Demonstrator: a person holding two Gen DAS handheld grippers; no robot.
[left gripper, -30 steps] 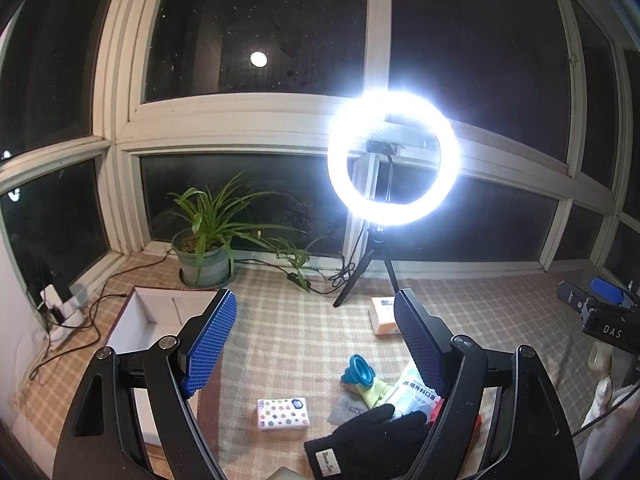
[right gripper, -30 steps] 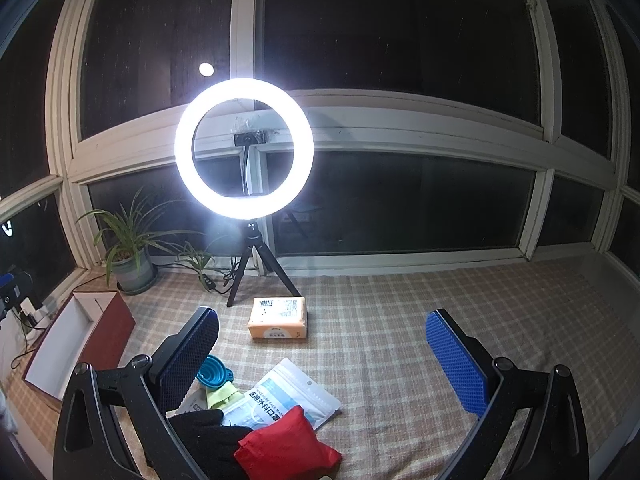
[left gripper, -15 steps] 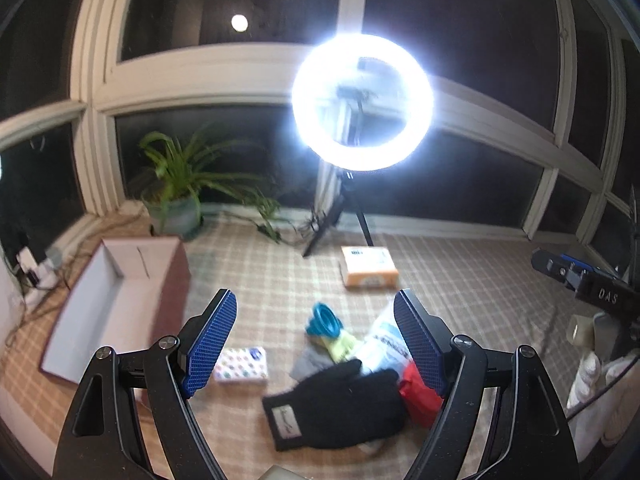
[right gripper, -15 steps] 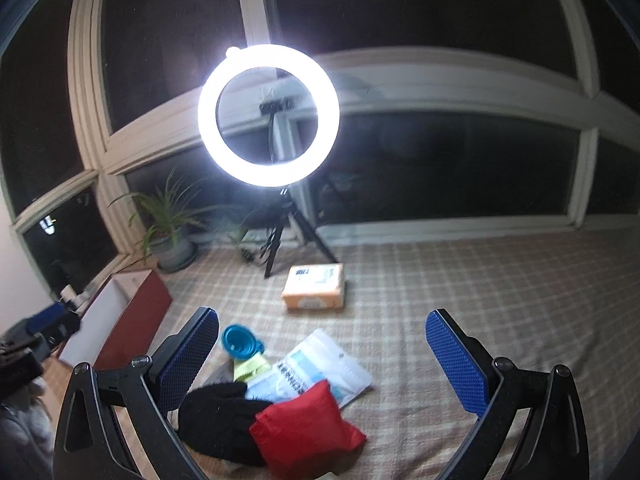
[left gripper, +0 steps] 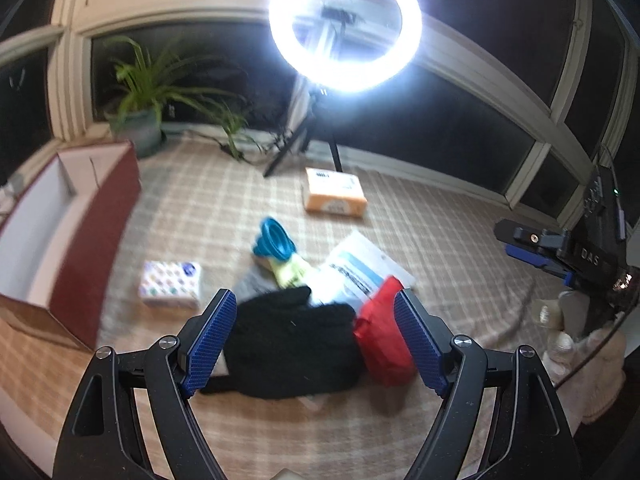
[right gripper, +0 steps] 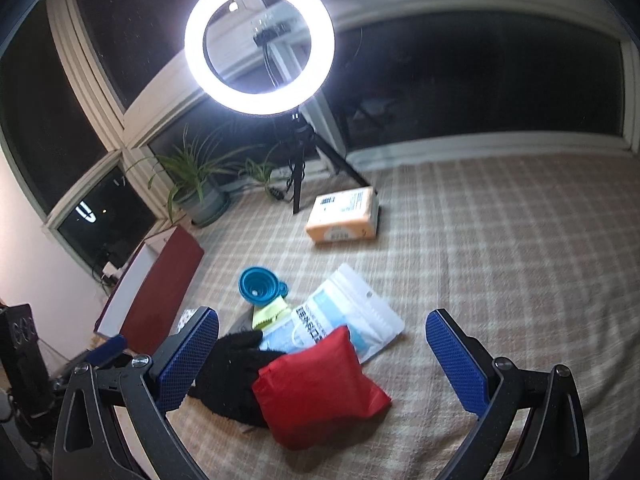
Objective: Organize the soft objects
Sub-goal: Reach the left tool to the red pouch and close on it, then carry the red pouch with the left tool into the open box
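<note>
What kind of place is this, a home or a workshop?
Most likely a home, perhaps an enclosed balcony or bay window set up for recording at night. Dark window panes wrap around a checked cloth, a potted plant stands in the corner, and a ring light stands on a tripod.

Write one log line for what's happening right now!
left tool: open, over black glove | right tool: open, over red pouch | nothing held | red box: empty
</note>
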